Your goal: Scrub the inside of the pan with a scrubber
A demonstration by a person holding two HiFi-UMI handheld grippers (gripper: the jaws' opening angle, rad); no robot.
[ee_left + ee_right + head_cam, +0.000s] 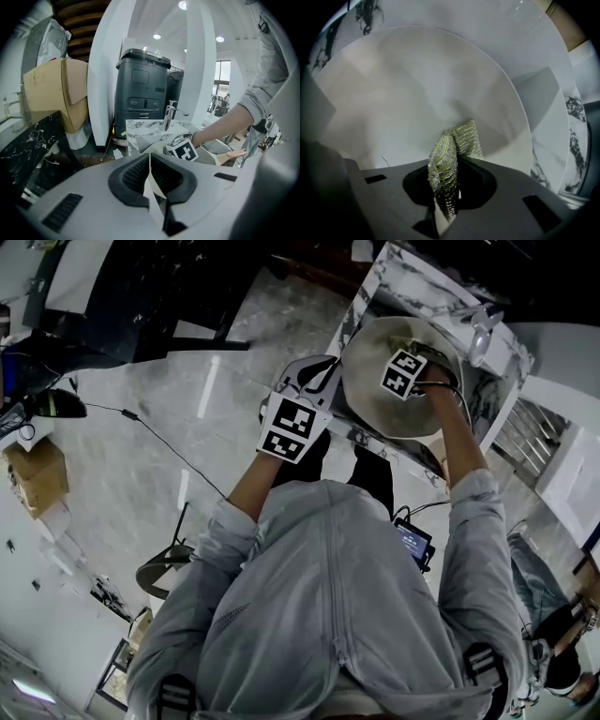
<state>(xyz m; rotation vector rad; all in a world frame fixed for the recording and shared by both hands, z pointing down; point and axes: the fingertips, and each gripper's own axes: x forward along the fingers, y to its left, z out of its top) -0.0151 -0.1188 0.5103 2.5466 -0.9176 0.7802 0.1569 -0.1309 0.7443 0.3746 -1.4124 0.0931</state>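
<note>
- Now my right hand-held gripper [446, 187] pinches the scrubber [452, 147], its folded tip against the pan [417, 93] floor, near side, placed for rubbing.
- My left hand-held gripper [150, 161] is pressed together on a thin pale strip [153, 197], probably the pan's handle, steadying it.
- Scrubber: glittery woven mesh. Pan: smooth, pale, round.

You are holding the right gripper [447, 187] inside the pan [375, 390], which is sitting in the sink [412, 273]. The scrubber [450, 154] is sitting between its jaws, against the pan's inner wall. Your left gripper [149, 161] is hanging just left of the pan, with the faucet [169, 116] standing behind the pan.
</note>
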